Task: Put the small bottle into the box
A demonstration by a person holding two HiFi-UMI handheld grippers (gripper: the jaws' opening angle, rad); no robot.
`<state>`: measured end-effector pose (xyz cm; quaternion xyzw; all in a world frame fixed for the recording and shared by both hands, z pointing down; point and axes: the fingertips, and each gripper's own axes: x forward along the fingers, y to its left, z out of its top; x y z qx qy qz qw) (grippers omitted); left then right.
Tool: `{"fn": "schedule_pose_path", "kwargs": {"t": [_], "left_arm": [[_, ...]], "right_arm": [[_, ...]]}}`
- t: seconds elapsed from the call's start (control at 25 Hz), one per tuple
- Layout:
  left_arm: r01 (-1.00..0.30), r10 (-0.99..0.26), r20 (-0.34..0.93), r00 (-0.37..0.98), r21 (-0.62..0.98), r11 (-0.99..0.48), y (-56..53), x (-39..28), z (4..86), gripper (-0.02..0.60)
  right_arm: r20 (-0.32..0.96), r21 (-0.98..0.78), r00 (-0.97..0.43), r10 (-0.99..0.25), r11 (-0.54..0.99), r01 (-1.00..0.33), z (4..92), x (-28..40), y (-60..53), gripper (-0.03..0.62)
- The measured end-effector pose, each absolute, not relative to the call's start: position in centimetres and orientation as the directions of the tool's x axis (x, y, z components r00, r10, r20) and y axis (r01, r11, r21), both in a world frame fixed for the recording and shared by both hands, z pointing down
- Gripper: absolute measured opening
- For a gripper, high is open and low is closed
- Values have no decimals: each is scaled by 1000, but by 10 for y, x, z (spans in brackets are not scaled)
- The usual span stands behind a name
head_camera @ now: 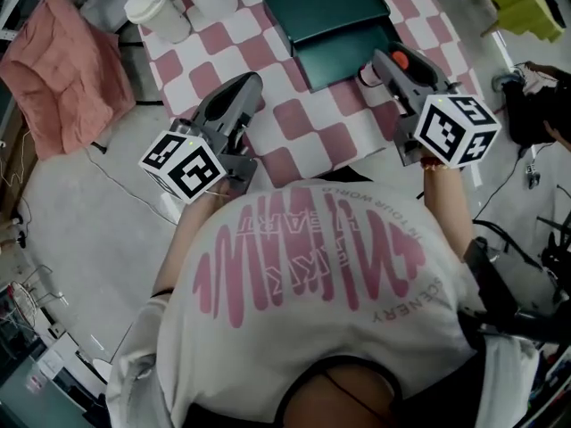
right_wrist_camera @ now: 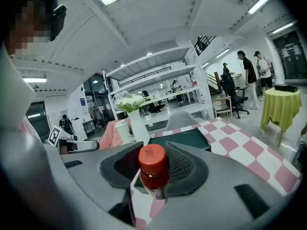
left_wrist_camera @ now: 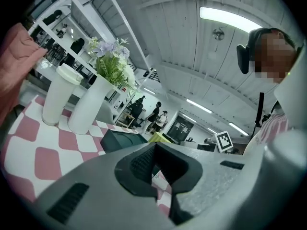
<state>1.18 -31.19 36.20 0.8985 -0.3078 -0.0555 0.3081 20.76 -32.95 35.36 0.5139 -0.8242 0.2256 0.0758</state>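
Pink-checked cloth (head_camera: 312, 123) carries a green box (head_camera: 335, 20) at its far edge and a vase (left_wrist_camera: 88, 109) far left. The right gripper (head_camera: 393, 65) clenches the small bottle (right_wrist_camera: 153, 166); the left gripper (head_camera: 245, 87) is closed, empty.

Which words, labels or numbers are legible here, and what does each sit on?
"IN YOUR WORLD": upside down on the person's T-shirt.
"SCENERY": same T-shirt, towards its right side.
Large pink lettering on the T-shirt: not readable.
Red cap of the small bottle: faint marks, too small to read.
Marker cubes: square patterns only, no words.
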Motion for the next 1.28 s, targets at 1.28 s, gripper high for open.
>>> {"fn": "schedule_pose_path", "kwargs": {"t": [1.28], "left_arm": [[-680,-740,220,636,613,-403,-322,0,415,6]], "right_arm": [[511,-267,-579,-635,523,-810,442,196,-403,144]]}}
